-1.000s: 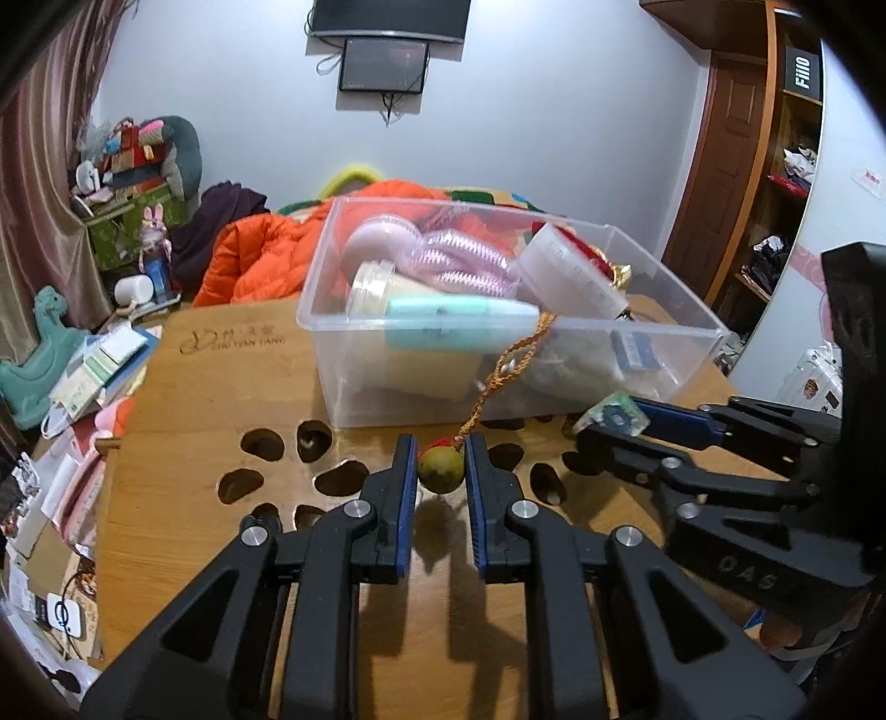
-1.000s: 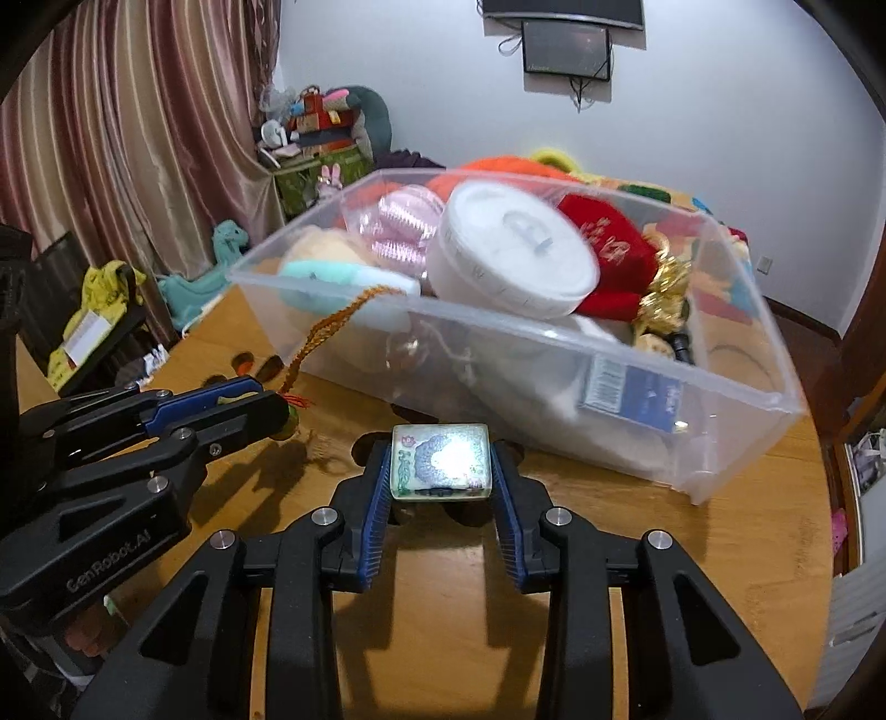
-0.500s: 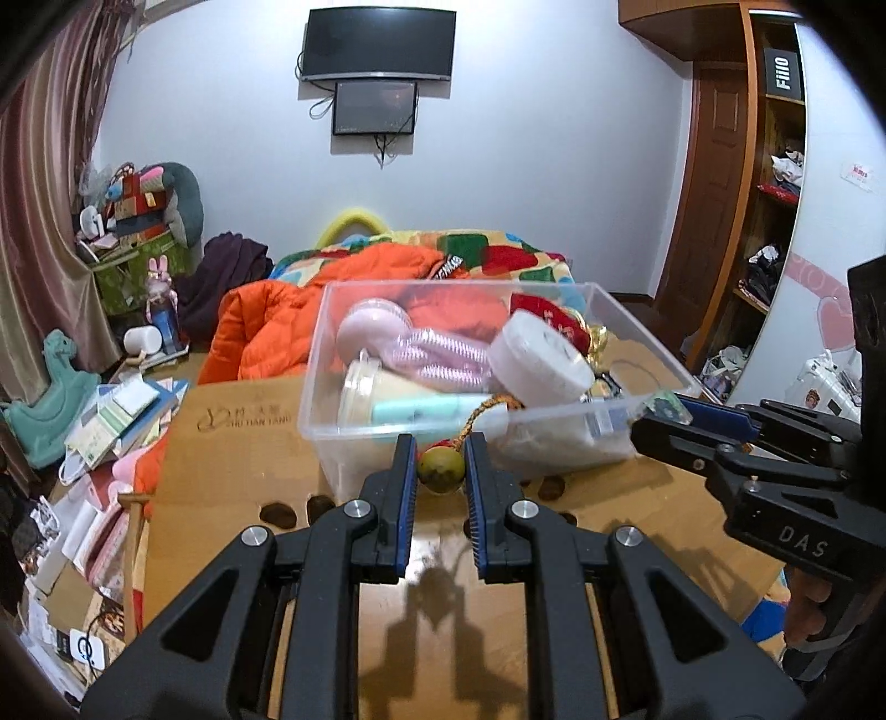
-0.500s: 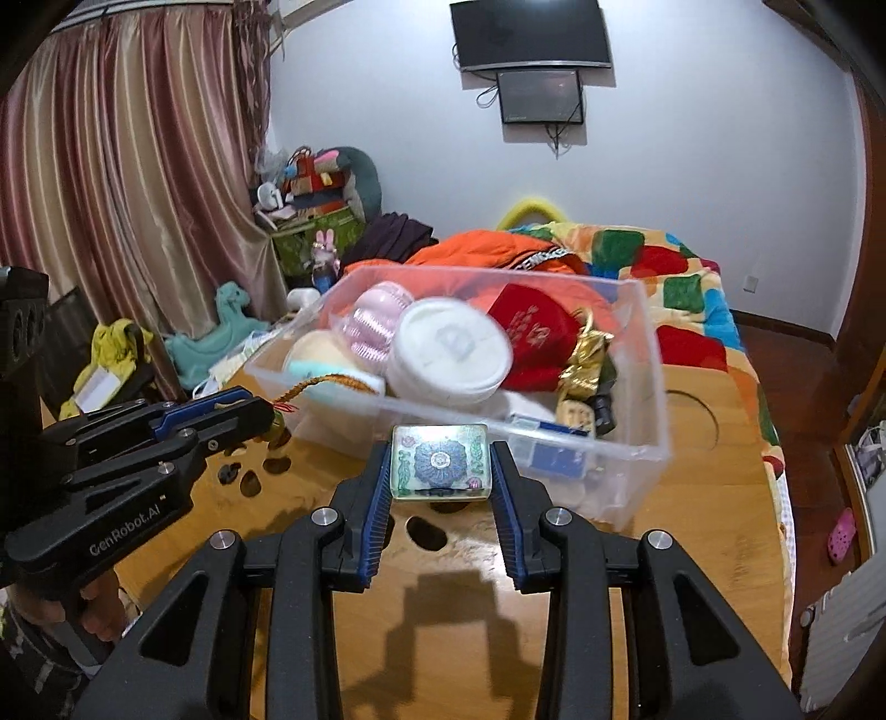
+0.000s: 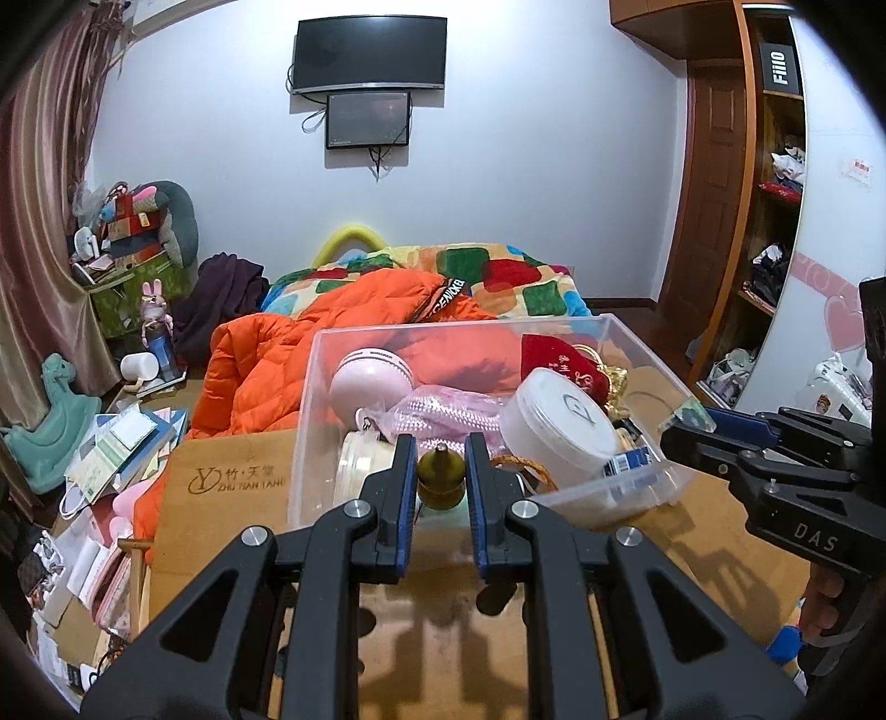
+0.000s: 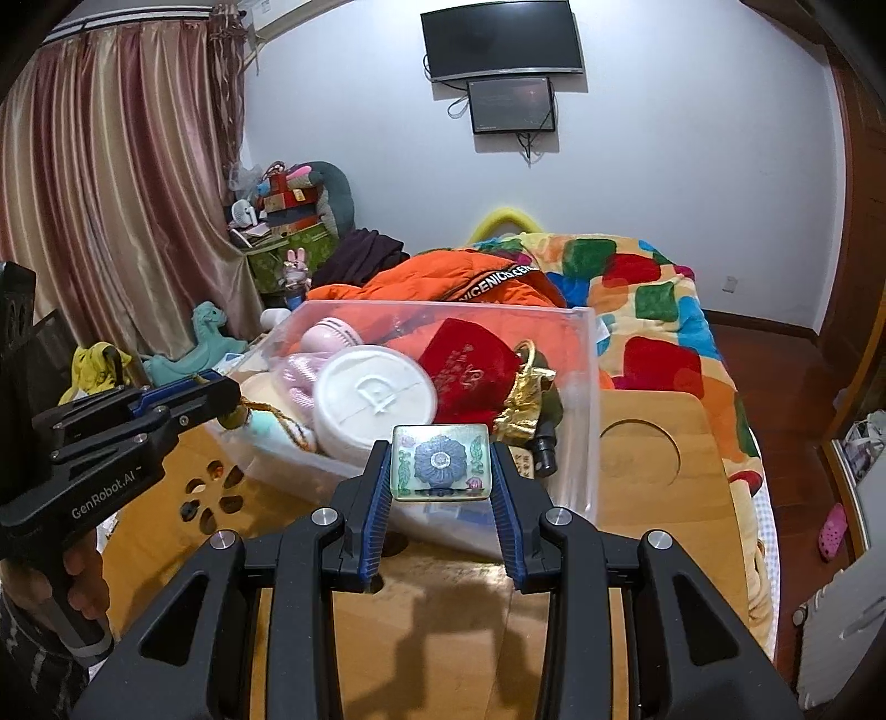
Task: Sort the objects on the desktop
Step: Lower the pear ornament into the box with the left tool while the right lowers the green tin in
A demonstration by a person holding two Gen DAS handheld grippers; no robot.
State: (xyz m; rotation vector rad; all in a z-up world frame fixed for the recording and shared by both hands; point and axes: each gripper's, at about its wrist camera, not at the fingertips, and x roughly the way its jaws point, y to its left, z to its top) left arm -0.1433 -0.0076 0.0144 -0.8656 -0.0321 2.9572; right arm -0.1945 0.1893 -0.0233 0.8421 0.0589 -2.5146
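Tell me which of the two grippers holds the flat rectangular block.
The right gripper: its jaws clamp the glassy rectangular block with a blue flower pattern. The left gripper instead pinches a small olive gourd charm on an orange cord.

A home bedroom: quilted bed point(image 5: 498, 277), wall-mounted TV point(image 5: 369, 52), curtains point(image 6: 111, 194)

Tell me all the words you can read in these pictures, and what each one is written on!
"GenRobot.AI" on the left gripper.
"DAS" on the right gripper.
"FiiO" on the black box up on the shelf.
"ZHU TIAN TANG" on the wooden table, by a Y logo and Chinese characters.
"...CENICKE..." on the orange jacket strap, only partly readable.
Gold writing on the red pouch is too small to read.
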